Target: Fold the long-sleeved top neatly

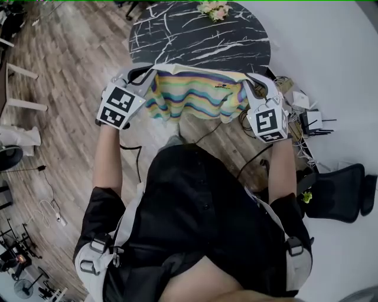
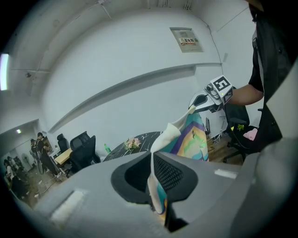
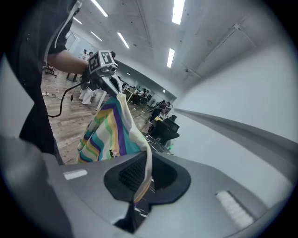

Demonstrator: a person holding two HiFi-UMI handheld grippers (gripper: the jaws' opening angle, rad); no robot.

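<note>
While striped top (image 1: 192, 97) hangs at near edge of tabletop (image 1: 195, 35), left tool (image 1: 147, 74) and right tool (image 1: 249, 81) each clamp upper corner, likely spreading it for flat lay-down.

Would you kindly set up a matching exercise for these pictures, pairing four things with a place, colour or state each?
Things:
1 round table
2 flowers
3 striped top
4 office chair

Descriptions:
a stretched out in mid-air
b black with white veins
c at the far right of the head view
d on the table's far side

Pairs: 1-b; 2-d; 3-a; 4-c
</note>
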